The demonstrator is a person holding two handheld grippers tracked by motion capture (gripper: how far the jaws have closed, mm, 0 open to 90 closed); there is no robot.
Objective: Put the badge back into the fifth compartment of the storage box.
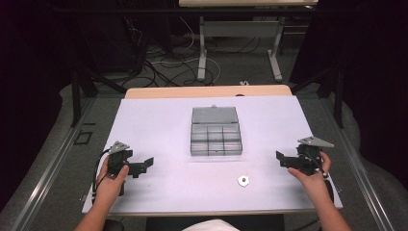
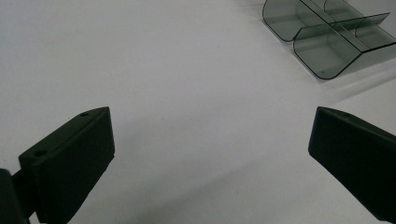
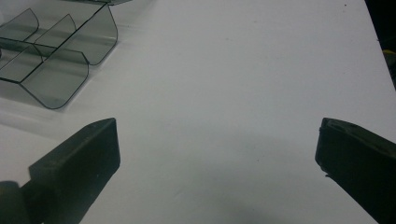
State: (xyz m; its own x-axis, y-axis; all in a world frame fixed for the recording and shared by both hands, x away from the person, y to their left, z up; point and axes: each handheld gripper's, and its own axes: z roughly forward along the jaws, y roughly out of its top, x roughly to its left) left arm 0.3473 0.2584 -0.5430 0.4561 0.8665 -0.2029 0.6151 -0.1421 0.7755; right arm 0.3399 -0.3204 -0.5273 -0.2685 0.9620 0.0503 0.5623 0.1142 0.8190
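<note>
Both grippers, left point(image 1: 146, 163) and right point(image 1: 281, 158), stood released; washer point(image 1: 243, 180) looked light, thin, slippery: pinch its rim

A fixed high camera looks forward and down across the white worktop point(image 1: 159, 125), taking in its full width and the floor beyond. Each gripper view rides low and close over the surface, looking out between its own two black jaws. All three views share the clear compartment box point(image 1: 215, 131) point(image 2: 327, 37) point(image 3: 51, 51) at mid-worktop.
</note>
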